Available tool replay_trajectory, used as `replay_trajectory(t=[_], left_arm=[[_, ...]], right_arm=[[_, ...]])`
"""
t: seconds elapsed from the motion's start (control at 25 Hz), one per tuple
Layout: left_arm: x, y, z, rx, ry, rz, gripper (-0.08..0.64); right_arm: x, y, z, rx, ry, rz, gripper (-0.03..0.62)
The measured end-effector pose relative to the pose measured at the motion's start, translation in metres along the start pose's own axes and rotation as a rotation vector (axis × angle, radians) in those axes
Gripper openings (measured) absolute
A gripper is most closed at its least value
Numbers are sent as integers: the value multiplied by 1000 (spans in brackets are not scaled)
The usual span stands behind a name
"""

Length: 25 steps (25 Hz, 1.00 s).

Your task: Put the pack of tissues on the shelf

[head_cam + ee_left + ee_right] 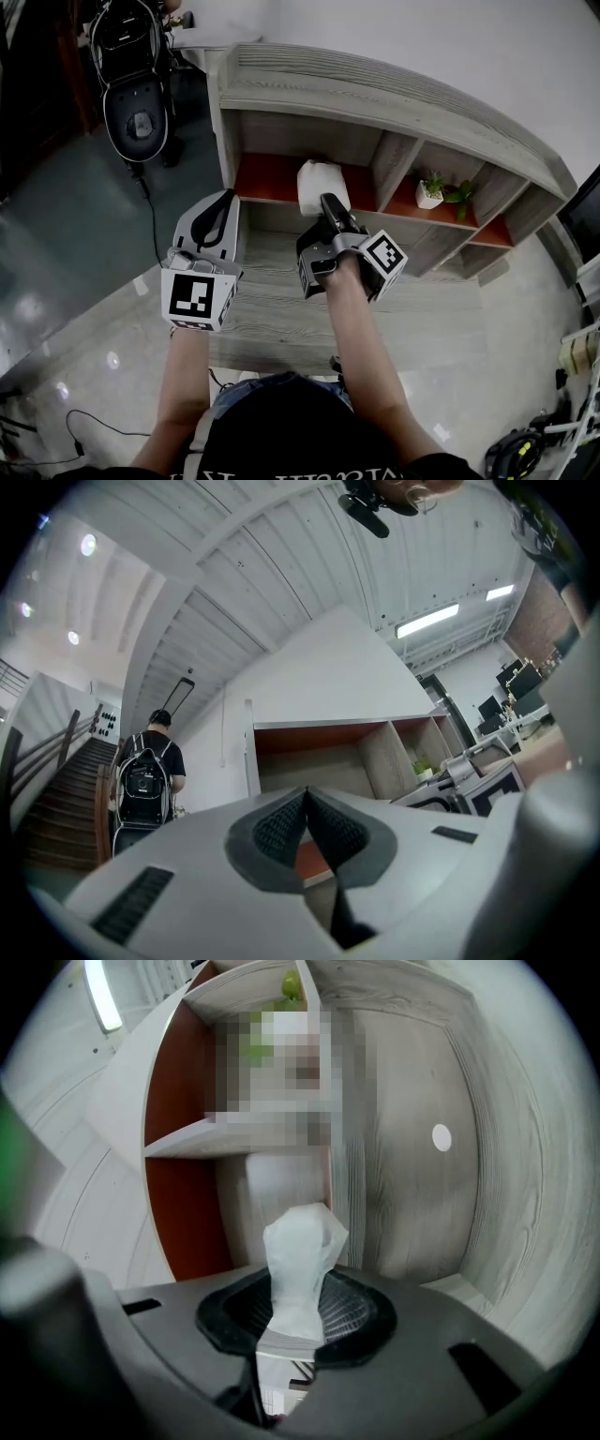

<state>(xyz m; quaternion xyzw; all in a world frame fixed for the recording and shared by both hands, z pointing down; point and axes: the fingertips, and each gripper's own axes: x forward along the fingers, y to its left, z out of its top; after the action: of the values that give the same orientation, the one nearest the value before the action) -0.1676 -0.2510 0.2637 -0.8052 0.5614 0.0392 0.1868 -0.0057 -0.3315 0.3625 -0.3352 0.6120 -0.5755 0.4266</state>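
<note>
The pack of tissues [317, 181] is white and soft. My right gripper [330, 202] is shut on its lower end and holds it at the mouth of the left compartment of the grey wooden shelf [375, 105], over that compartment's orange-red floor [267, 178]. In the right gripper view the pack [300, 1255] sticks out from between the black pads [352, 1312], with the shelf's divider and back panel close behind. My left gripper [225, 199] hangs to the left, in front of the shelf's left end. Its pads [281, 827] meet at the tip with nothing between them.
A small potted plant [431, 190] stands in the compartment to the right. A parked scooter [136, 84] and a floor cable [150, 211] lie left of the shelf. A person with a black backpack [145, 780] stands by a staircase in the left gripper view.
</note>
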Motion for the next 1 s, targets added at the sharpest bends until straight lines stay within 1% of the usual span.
replay_trajectory(t=[0.08, 0.2, 0.28, 0.48, 0.56, 0.68, 0.72, 0.8, 1.0], left_arm=[[1, -1, 1, -2, -4, -1, 12], [2, -3, 1, -3, -8, -3, 12], [2, -3, 1, -5, -7, -4, 12], [2, -3, 2, -10, -10, 1, 12], [2, -5, 2, -11, -10, 1, 12], [2, -6, 0, -16, -10, 1, 12], [1, -6, 0, -19, -11, 3, 12], [1, -6, -1, -28, -12, 6, 12], [1, -8, -1, -43, -13, 7, 12]], right_arm=[[1, -2, 0, 23, -8, -12, 115], [3, -5, 0, 29, -14, -36, 115], [6, -4, 0, 36, -22, -30, 115], [9, 4, -2, 3, -28, -39, 117], [7, 6, -2, -15, -22, -41, 151], [5, 10, -2, -6, -28, -43, 247], [3, 10, -2, 2, -30, -49, 289], [1, 6, -2, 7, -29, -59, 306], [-5, -7, -1, -10, -6, -35, 347]])
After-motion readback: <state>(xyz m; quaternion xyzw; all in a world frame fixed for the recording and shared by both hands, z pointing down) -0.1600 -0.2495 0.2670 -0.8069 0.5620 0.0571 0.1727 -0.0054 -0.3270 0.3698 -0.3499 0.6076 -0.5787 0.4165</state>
